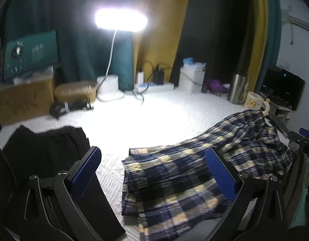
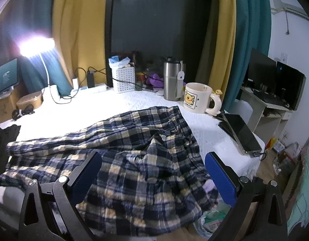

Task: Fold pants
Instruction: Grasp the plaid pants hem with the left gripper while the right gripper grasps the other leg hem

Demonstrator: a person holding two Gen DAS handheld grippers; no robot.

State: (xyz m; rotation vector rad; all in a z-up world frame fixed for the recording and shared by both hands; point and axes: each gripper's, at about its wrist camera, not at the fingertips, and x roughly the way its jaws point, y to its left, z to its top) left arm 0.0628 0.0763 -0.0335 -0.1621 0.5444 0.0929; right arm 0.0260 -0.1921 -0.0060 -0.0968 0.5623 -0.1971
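Observation:
Blue, black and yellow plaid pants lie loosely spread on the white tabletop. In the right wrist view the pants are crumpled, and their waist end hangs over the table's front edge. My left gripper hovers open above the leg ends, its blue fingertips wide apart with nothing between them. Over the waist end my right gripper is also open and holds nothing.
A black garment lies at the left. A lit lamp, boxes, a white basket, a steel tumbler and a cream mug line the back. A phone lies at the table's right edge.

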